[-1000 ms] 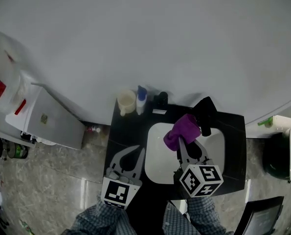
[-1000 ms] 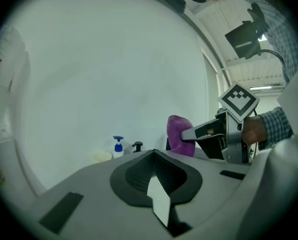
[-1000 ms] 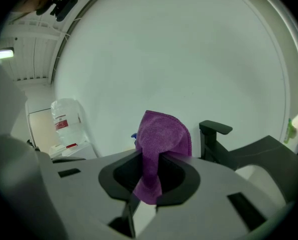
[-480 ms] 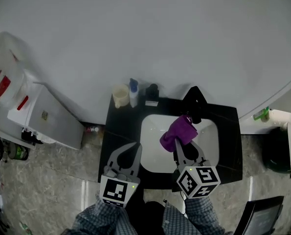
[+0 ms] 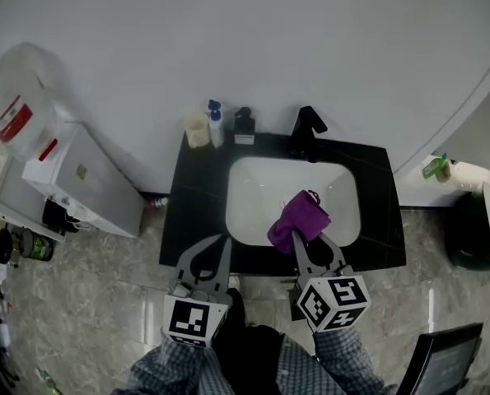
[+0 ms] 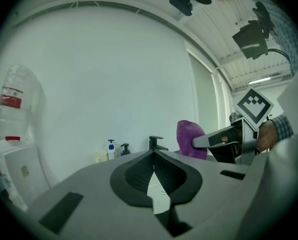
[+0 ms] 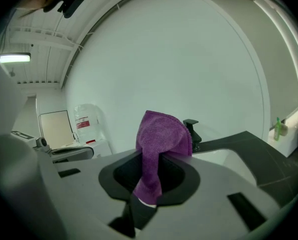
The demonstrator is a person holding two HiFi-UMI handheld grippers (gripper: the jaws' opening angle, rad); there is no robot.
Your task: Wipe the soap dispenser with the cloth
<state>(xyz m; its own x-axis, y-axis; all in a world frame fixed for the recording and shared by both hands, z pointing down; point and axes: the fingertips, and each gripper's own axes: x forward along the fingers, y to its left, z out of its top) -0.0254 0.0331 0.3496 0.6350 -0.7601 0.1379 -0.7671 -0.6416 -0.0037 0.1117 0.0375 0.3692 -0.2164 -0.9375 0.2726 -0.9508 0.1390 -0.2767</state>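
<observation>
Head view: black counter (image 5: 197, 212) with one white sink (image 5: 253, 204), set against a pale wall. Along the back edge, left to right, stand one beige cup (image 5: 197, 130), one blue-capped bottle (image 5: 215, 122), one dark soap dispenser (image 5: 245, 126) and one black faucet (image 5: 307, 130). The three containers are close together at the back left corner, and the faucet is behind the basin. Right gripper (image 5: 304, 249) is over the sink's front edge, jaws clamped on one purple cloth (image 5: 298, 219). The cloth is bunched above the basin, well apart from the soap dispenser. Left gripper (image 5: 221, 243) is beside it at the counter's front edge, jaws together with nothing in them. Left of the counter are a white cabinet (image 5: 80, 192) and a clear water jug (image 5: 18, 105). To the right, one green bottle (image 5: 434, 168) stands on a white ledge (image 5: 475, 194).

Left gripper view: jaw tips meet, empty. Beyond them the cup, bottle, soap dispenser and faucet stand in a row at the wall, with nothing between this gripper and the dispenser. The cloth and right gripper are off to the right.

Right gripper view: cloth pinched between the jaws, standing up and folding over, covering the middle of the view. The faucet shows just right of the cloth. The left gripper is at the left, with the water jug behind it.
</observation>
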